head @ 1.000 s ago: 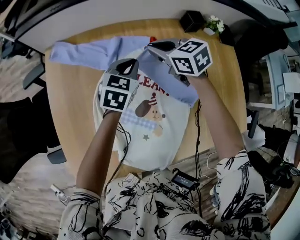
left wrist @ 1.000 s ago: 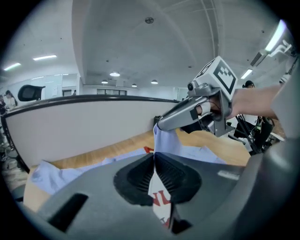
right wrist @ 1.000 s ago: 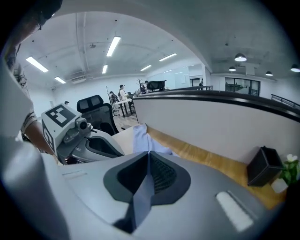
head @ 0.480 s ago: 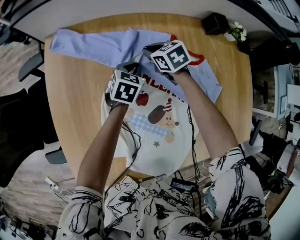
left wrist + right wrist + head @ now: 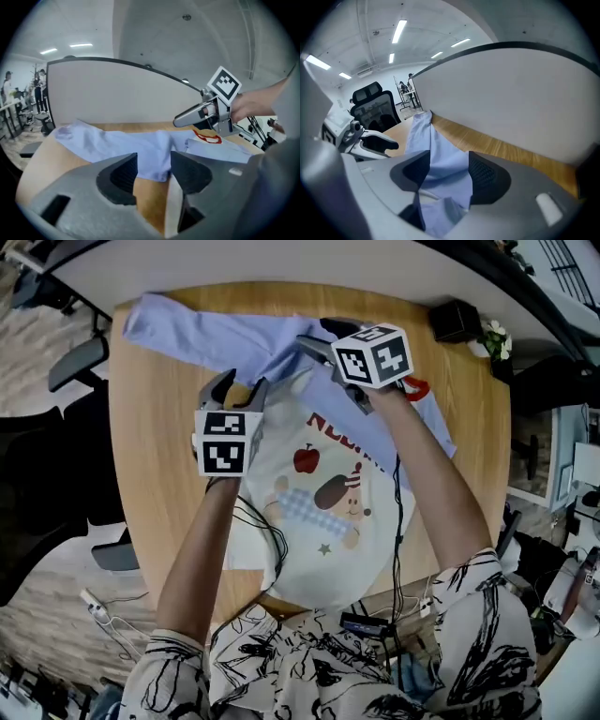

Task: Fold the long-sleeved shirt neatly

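Nearby, beyond shirt (image 5: 300, 568): black box (image 5: 457, 322)

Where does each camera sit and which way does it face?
Head view: on the person's head, steeply down at table, shirt and both forearms.
Left gripper view: on the left hand-held gripper, along its just-opened, empty jaws toward the sleeve.
Right gripper view: on the right hand-held gripper, along just-opened jaws with sleeve loose between.
Shared: both gripper views show the sleeve and the opposite hand-held gripper.
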A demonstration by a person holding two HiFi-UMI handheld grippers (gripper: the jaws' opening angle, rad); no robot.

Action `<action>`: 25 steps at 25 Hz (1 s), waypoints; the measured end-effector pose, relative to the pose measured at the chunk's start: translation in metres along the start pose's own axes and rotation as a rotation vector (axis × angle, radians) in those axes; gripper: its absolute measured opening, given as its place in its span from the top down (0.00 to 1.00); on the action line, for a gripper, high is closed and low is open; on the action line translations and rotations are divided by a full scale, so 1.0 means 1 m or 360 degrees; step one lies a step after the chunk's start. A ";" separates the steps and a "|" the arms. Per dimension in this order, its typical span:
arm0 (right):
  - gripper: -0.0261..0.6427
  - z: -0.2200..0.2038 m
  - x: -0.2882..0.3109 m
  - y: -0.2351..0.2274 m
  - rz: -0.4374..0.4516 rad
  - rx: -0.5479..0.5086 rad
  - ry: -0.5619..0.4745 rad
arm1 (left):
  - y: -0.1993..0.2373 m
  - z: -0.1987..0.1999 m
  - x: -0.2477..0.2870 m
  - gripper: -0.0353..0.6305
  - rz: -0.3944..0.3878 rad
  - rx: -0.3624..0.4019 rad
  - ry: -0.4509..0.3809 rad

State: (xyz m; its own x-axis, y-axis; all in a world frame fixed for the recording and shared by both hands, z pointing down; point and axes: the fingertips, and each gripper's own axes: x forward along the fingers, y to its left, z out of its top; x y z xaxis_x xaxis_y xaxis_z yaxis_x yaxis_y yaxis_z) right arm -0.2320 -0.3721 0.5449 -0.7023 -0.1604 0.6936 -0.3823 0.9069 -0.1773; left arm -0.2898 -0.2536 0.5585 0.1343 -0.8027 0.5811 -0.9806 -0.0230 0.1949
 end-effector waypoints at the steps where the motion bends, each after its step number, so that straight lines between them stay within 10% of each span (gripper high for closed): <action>1: 0.56 0.011 0.002 0.003 0.0006 -0.0037 -0.0003 | 0.015 0.005 -0.008 0.60 0.0031 -0.0026 -0.0029; 14: 0.55 0.124 0.090 0.071 0.0118 -0.0379 0.0027 | 0.218 0.030 -0.060 0.56 0.0362 -0.0009 -0.0089; 25: 0.57 0.175 0.207 0.124 0.0246 -0.0392 0.0136 | 0.276 0.027 -0.003 0.61 0.0281 0.0196 0.0029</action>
State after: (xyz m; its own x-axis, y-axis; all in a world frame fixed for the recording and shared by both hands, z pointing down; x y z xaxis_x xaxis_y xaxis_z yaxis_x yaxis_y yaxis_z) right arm -0.5293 -0.3608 0.5442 -0.6836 0.0108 0.7298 -0.1104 0.9869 -0.1180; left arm -0.5642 -0.2741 0.5891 -0.0397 -0.7897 0.6122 -0.9990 0.0436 -0.0086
